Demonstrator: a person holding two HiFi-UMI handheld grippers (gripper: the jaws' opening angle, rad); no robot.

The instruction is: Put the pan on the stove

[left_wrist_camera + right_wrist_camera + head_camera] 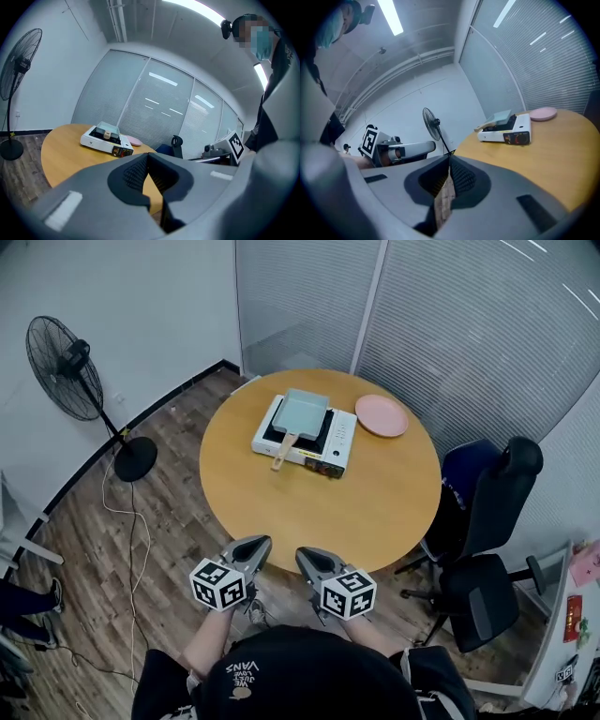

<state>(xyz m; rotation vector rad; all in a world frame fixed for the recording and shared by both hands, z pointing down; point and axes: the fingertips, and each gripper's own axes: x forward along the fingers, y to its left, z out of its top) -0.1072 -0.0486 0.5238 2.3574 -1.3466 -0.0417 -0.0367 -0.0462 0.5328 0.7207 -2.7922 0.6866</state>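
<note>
A square pale-green pan [301, 413] with a wooden handle [282, 452] rests on the white portable stove [333, 452] at the far side of the round wooden table [375, 512]. The pan [107, 129] on the stove [99, 142] also shows in the left gripper view, and the same pan [502, 117] and stove [506, 132] in the right gripper view. My left gripper [257, 546] and right gripper [307, 557] hang side by side off the table's near edge, far from the stove. Both are shut, with nothing between their jaws.
A pink plate [382, 415] lies on the table just right of the stove. A standing fan [67, 369] with a trailing cable is on the floor at the left. Two dark office chairs [483, 521] stand at the table's right. Glass partitions with blinds close off the back.
</note>
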